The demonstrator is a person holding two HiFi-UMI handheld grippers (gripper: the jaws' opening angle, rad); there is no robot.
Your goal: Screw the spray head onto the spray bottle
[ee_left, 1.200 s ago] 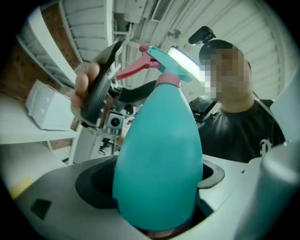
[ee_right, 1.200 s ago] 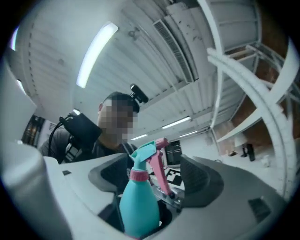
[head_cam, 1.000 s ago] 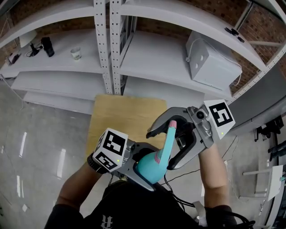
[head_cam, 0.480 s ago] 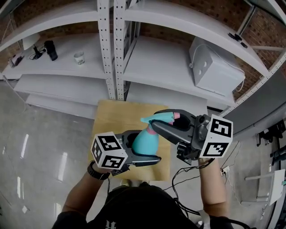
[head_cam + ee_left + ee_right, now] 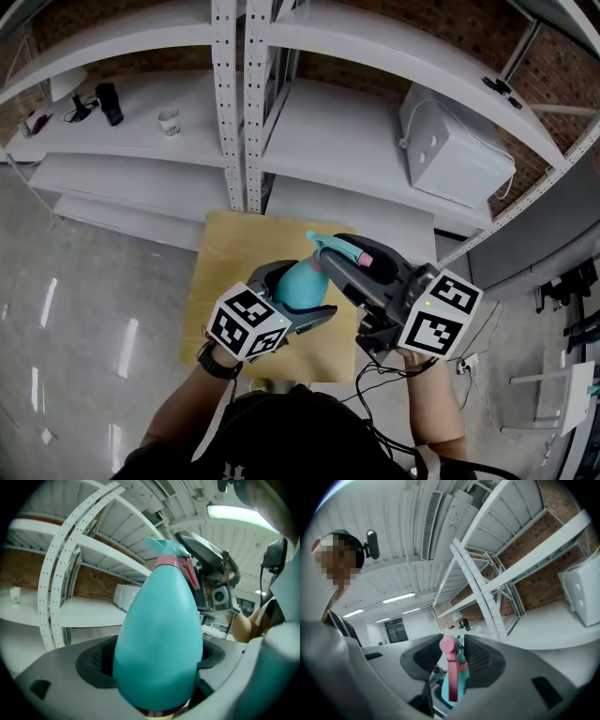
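the left hand-held gripper [image 5: 295, 298] squeezes the fat blue spray bottle [image 5: 159, 634] around its belly. the right hand-held gripper [image 5: 349, 265] has just closed in, then let go a tiny bit, with the spray head [image 5: 450, 665] pinched between its jaws, on top of the bottle. both are up over the table [image 5: 234, 244]. the bottle is smooth and round, so i think it could spin or slip when the head turns. a crooked head could jam.

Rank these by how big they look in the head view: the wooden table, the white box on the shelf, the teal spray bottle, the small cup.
1. wooden table
2. white box
3. teal spray bottle, partly hidden and nearer the camera
4. small cup, far off, so its true size is unsure
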